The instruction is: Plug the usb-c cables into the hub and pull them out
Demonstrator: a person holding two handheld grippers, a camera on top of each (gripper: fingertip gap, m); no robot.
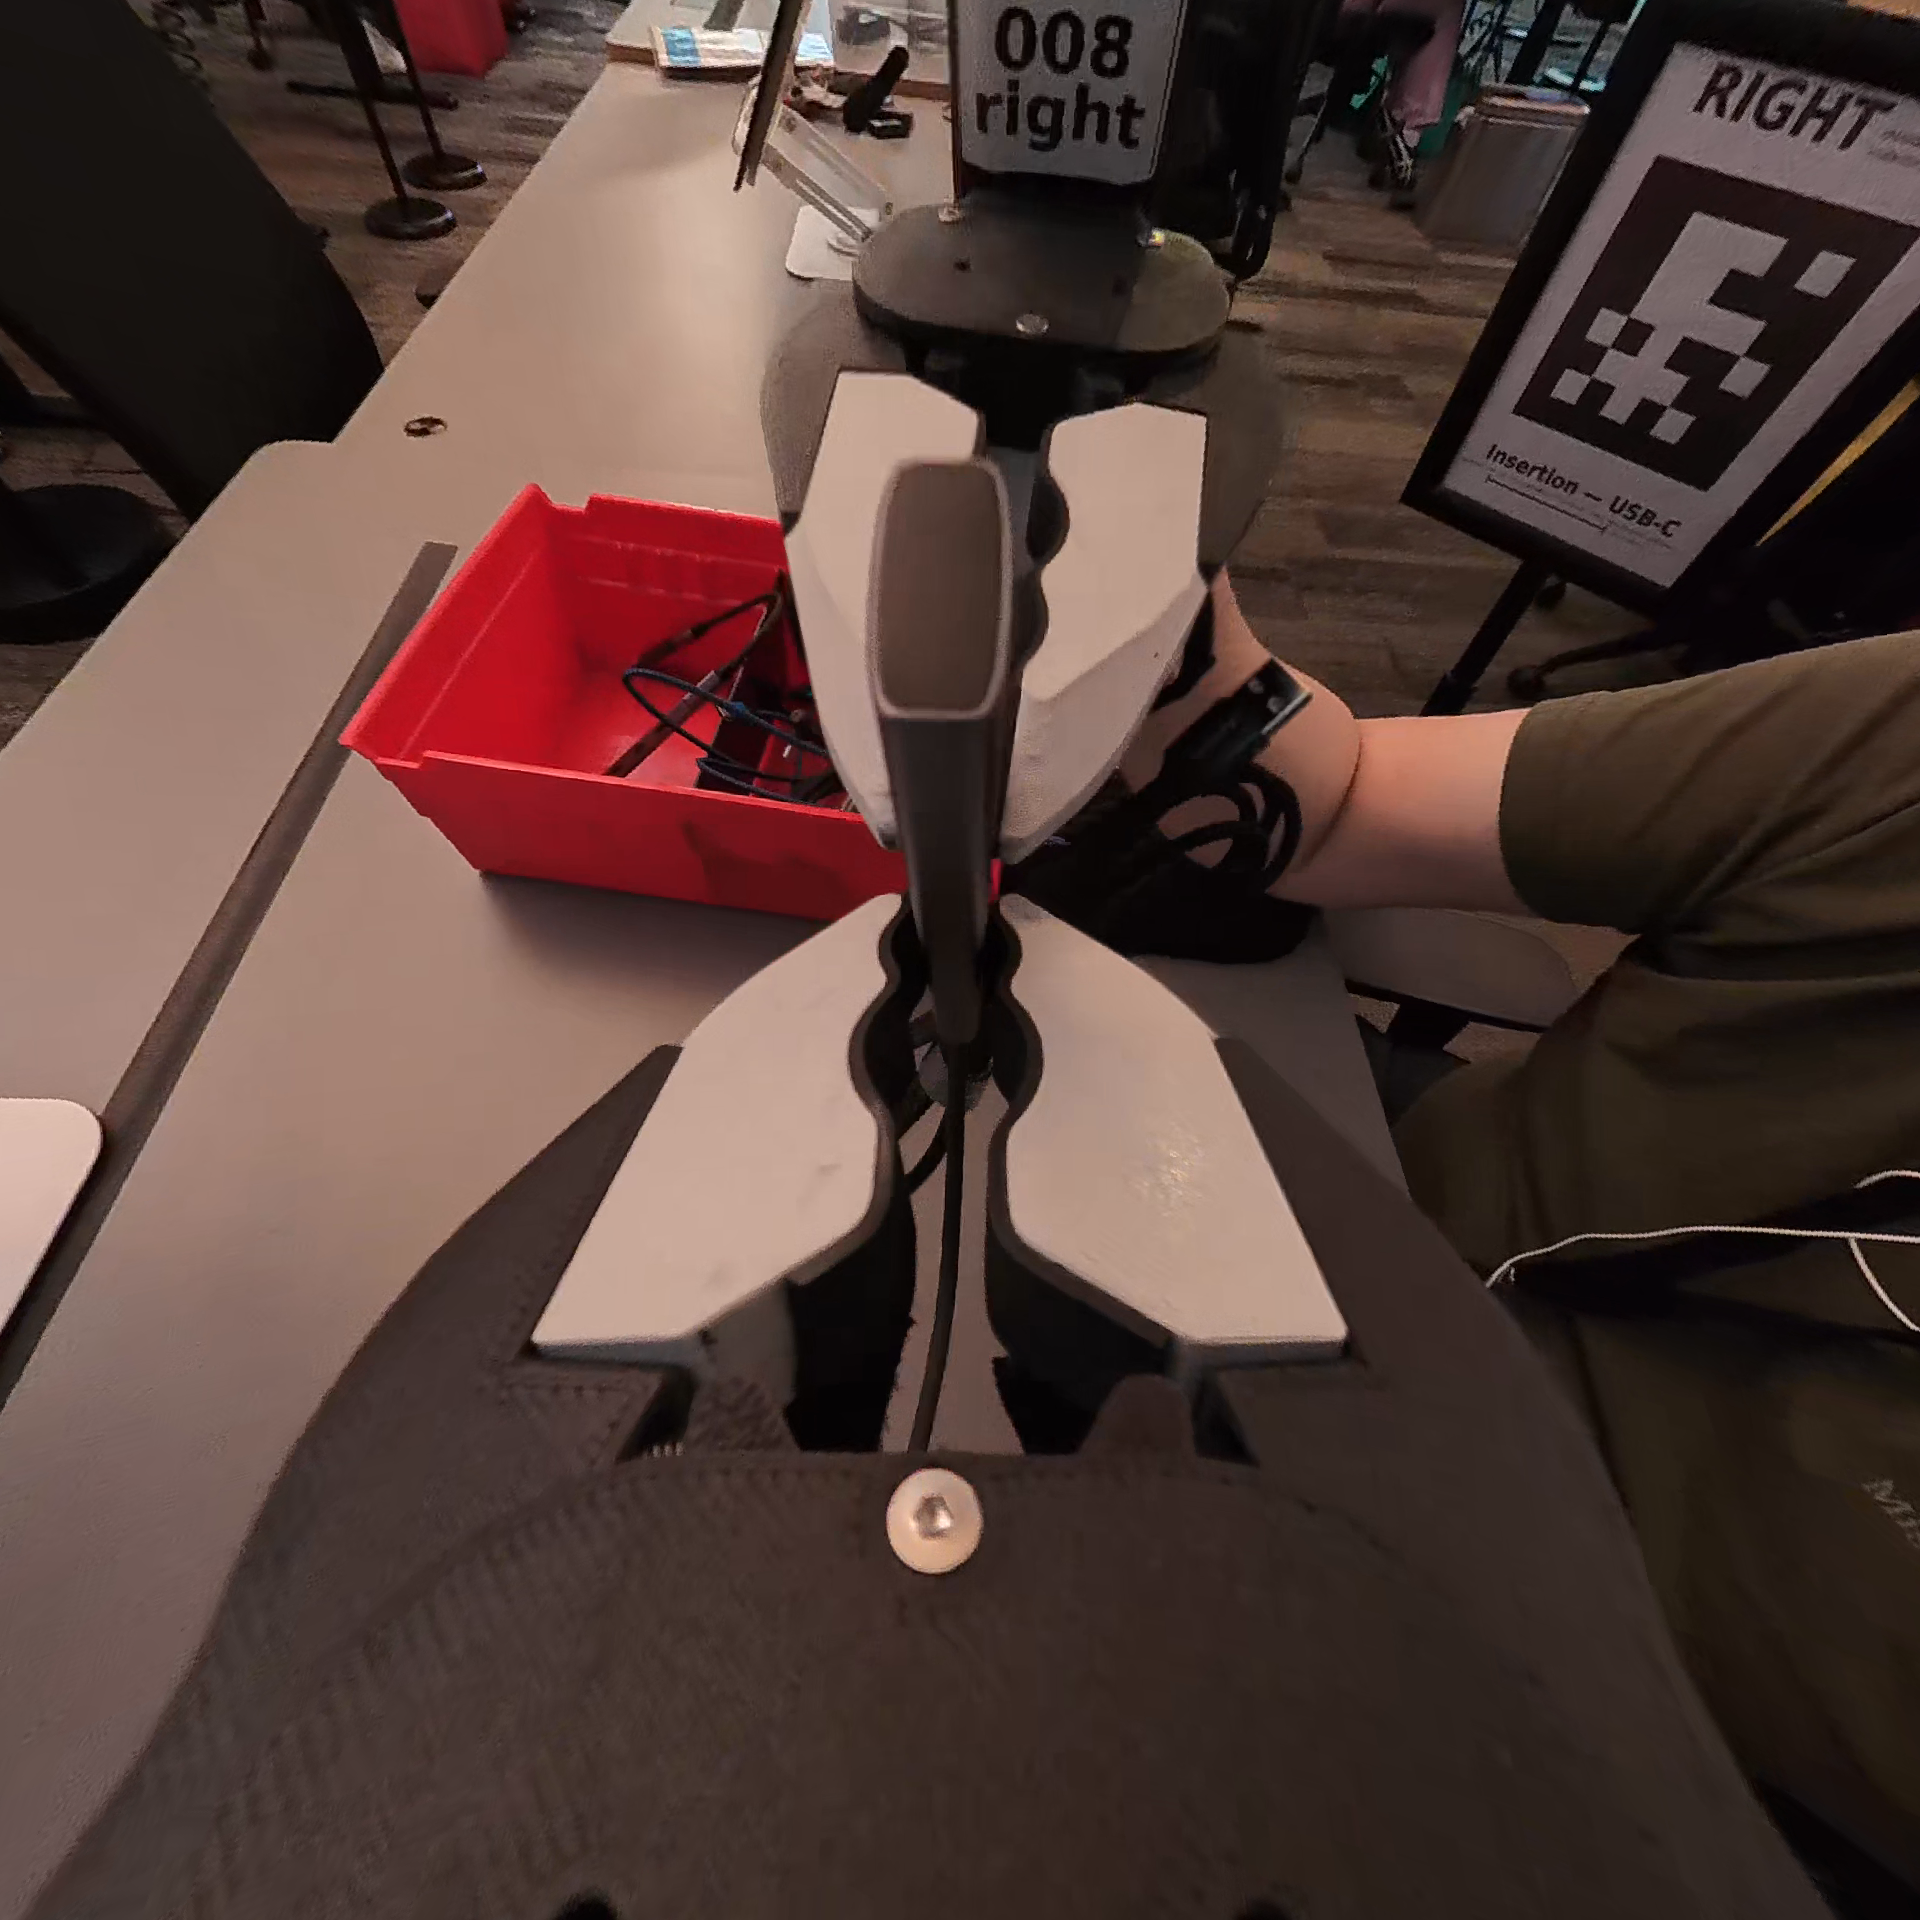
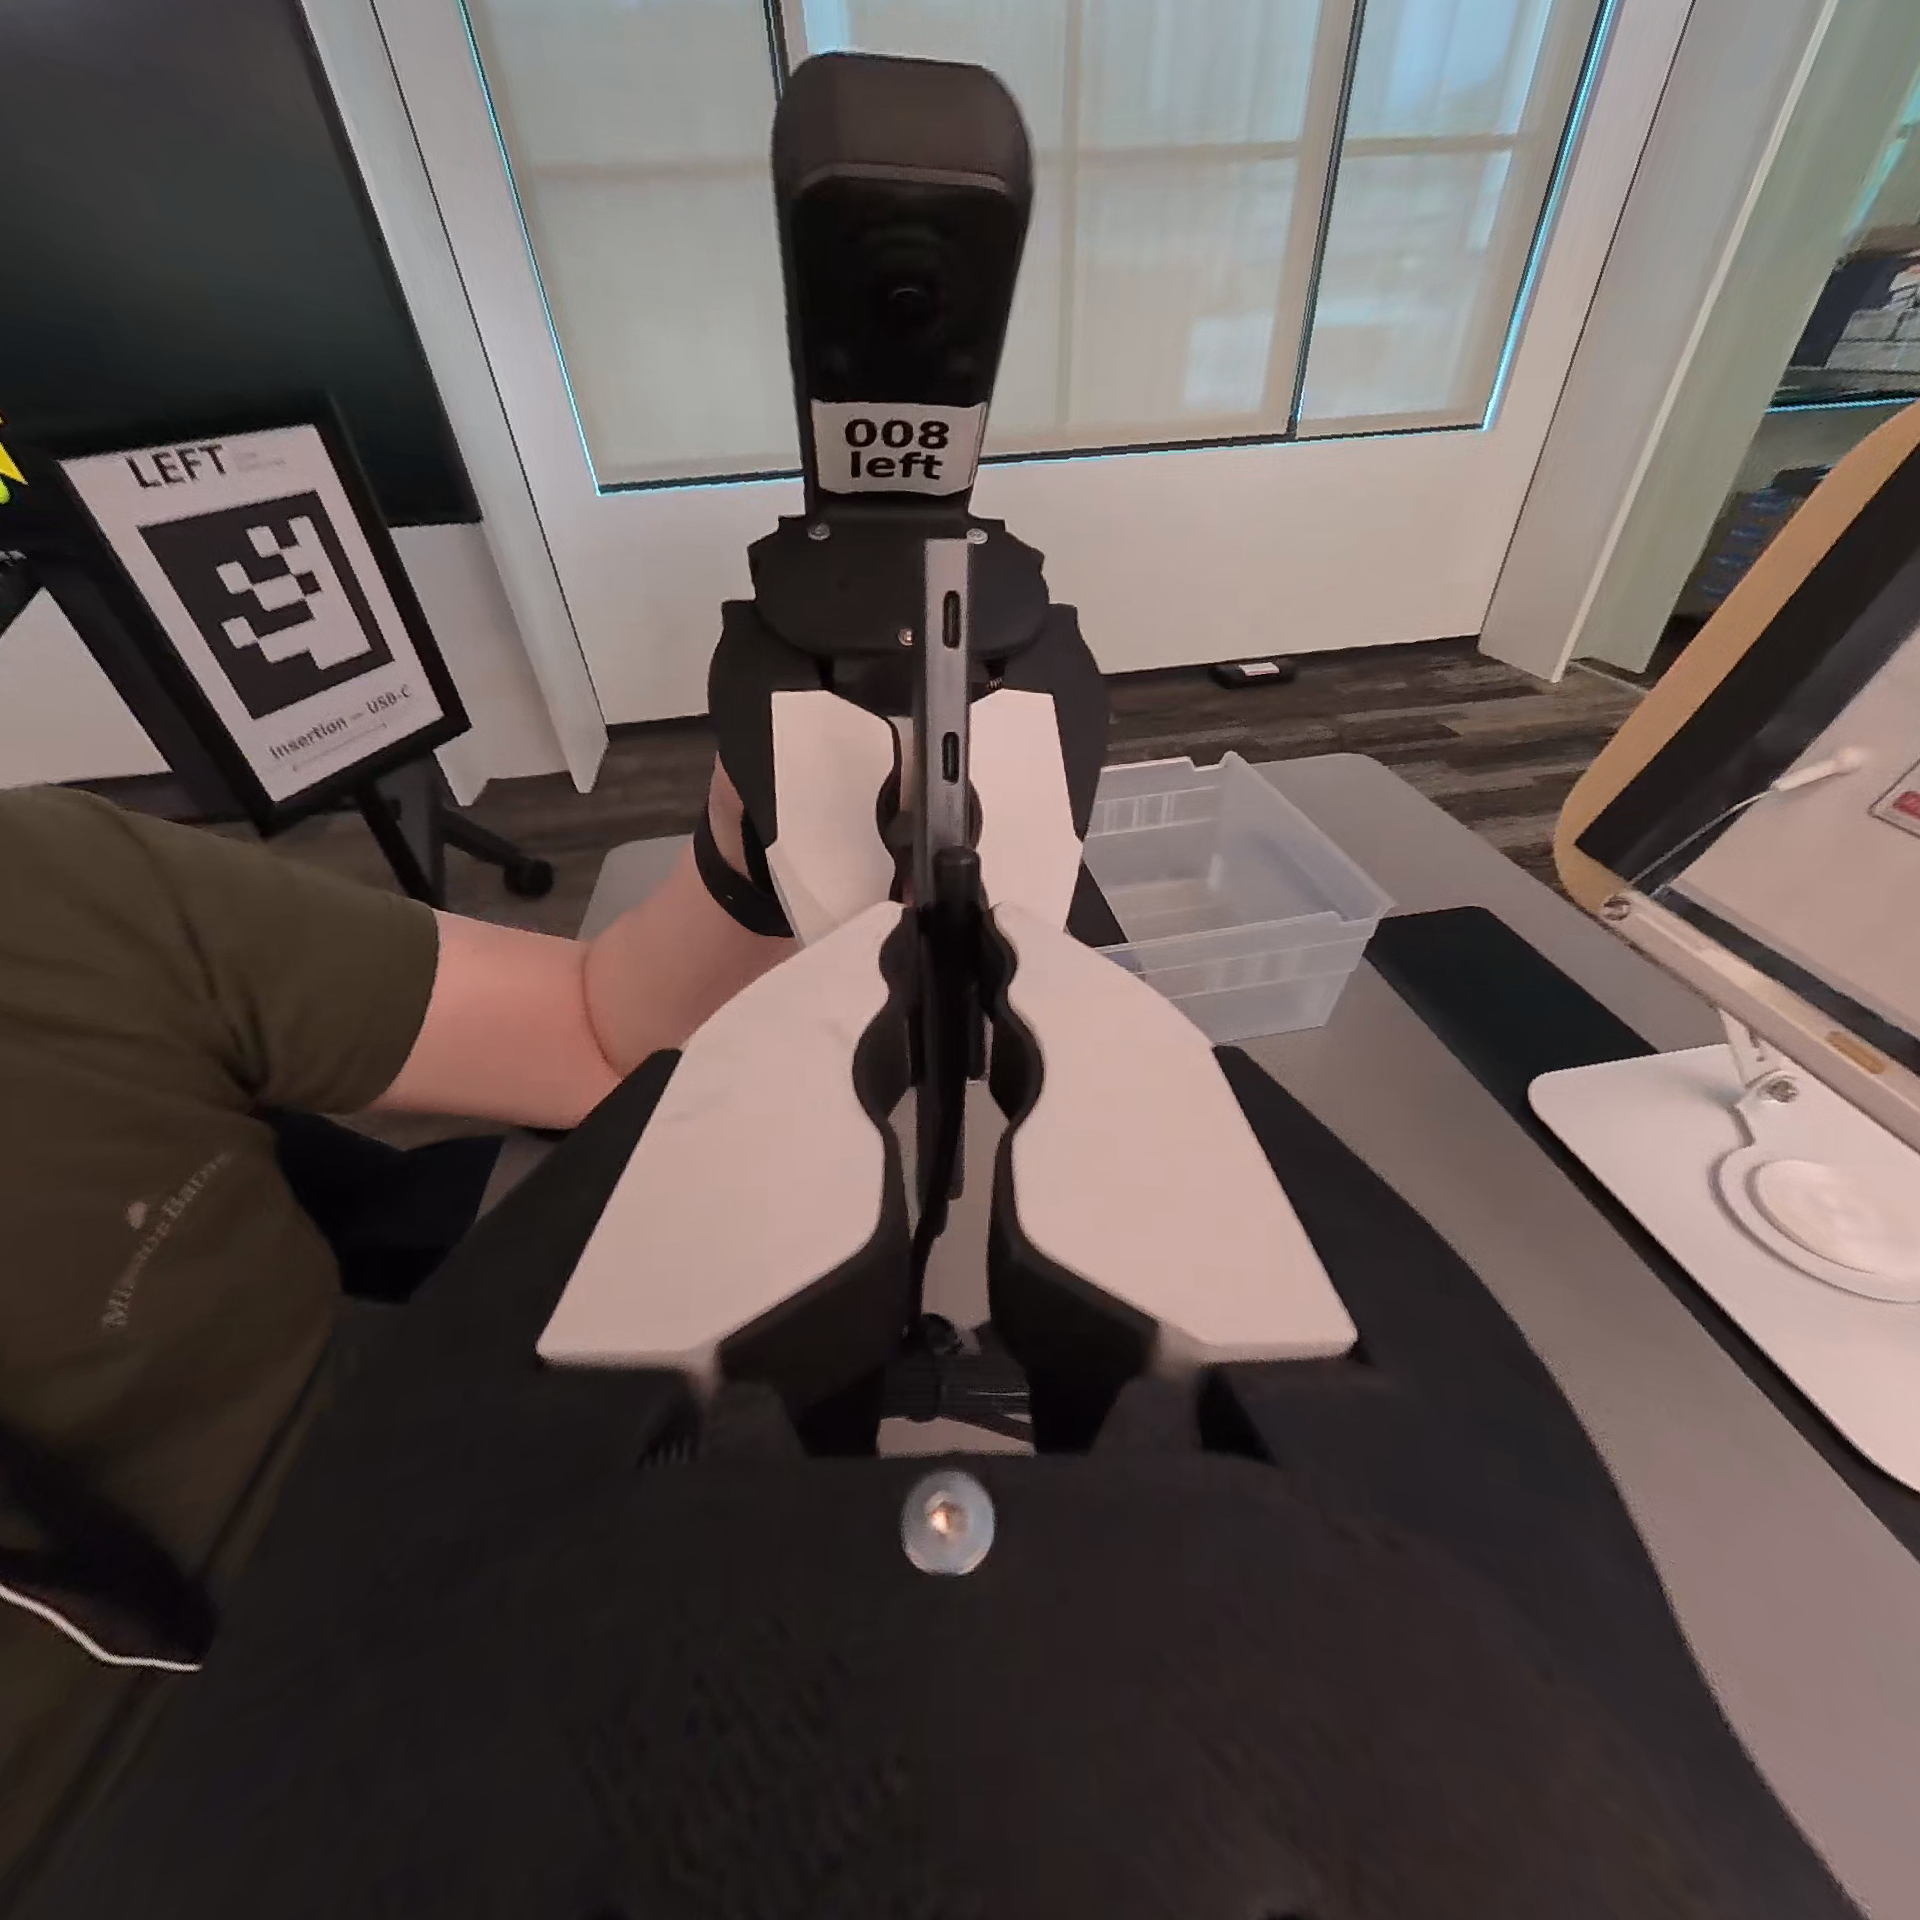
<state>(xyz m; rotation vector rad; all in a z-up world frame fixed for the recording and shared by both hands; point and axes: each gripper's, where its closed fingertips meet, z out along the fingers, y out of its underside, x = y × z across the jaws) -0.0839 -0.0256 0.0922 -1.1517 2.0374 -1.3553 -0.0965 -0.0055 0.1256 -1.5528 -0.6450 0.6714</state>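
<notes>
Right wrist view shows our right gripper (image 2: 945, 935) clenched on a usb-c cable (image 2: 940, 1143) plug meeting the hub (image 2: 945, 675) gripped by our left gripper (image 1: 951, 935); next we judge alignment with a port.

The right gripper (image 2: 945, 935) is clamped on a black usb-c cable (image 2: 948, 997), its plug touching the edge of the upright grey hub (image 2: 943, 686), just below 2 empty ports. Opposite, the left gripper (image 2: 920, 831) pinches the hub. A clear bin (image 2: 1299, 914) sits far right on the table (image 2: 1455, 1195).
</notes>
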